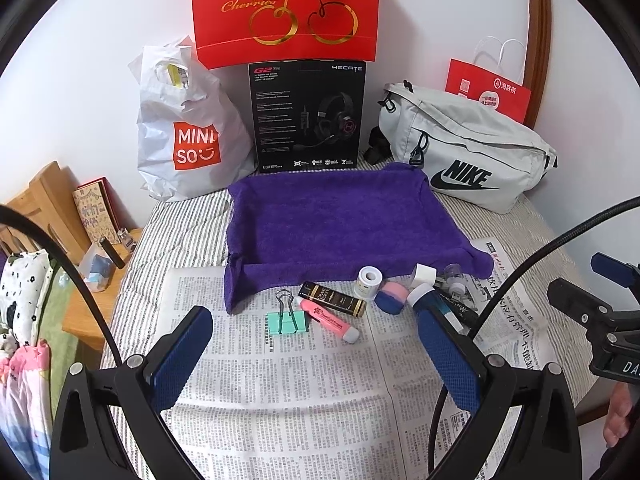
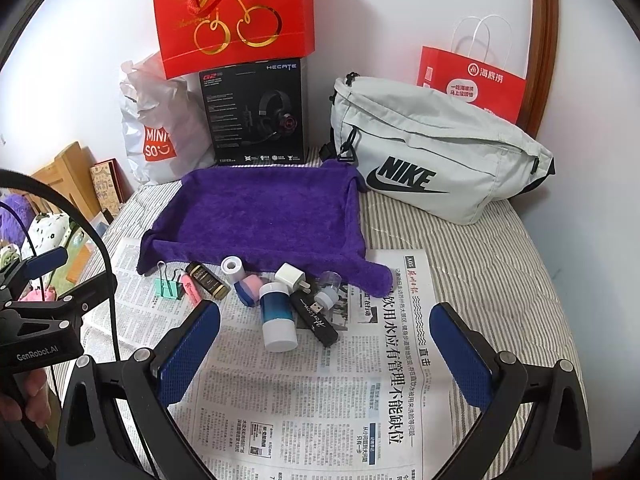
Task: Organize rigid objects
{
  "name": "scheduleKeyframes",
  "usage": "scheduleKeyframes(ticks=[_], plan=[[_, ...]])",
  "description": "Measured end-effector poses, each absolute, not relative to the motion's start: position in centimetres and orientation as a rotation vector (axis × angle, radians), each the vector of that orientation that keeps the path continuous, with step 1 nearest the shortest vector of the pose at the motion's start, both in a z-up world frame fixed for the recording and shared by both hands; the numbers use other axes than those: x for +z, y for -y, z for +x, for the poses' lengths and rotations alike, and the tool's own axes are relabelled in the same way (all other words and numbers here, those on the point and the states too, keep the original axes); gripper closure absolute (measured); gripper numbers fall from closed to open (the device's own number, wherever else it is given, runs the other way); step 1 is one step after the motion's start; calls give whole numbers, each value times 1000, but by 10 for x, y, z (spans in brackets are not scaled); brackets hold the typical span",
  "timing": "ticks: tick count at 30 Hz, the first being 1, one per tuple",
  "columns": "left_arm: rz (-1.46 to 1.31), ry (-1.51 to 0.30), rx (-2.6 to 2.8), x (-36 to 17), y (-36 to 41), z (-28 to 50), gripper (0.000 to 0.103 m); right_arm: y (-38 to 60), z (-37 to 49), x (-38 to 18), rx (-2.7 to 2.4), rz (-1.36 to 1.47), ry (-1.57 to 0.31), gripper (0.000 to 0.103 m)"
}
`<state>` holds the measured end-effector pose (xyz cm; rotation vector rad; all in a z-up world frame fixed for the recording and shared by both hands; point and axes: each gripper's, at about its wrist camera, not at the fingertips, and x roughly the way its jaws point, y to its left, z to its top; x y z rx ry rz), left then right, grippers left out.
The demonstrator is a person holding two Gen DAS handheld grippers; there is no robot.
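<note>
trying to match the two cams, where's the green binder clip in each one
Left wrist view: the green binder clip lies on the newspaper left of centre, just ahead of the purple towel's near-left corner, beside the pink highlighter.
Right wrist view: the clip sits far left at mid-height, leftmost of the small items.
Shared landmark: that near-left corner of the purple towel, right behind the clip in both views.
</note>
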<state>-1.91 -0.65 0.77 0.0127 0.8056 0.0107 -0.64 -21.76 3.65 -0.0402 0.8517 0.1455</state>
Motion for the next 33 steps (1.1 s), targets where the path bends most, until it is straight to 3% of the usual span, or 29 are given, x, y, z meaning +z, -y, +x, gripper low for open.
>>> scheduleKeyframes(ticks=[33], plan=[[14, -798, 16, 9, 3, -24, 0, 217, -10, 37, 150, -39, -850, 0]])
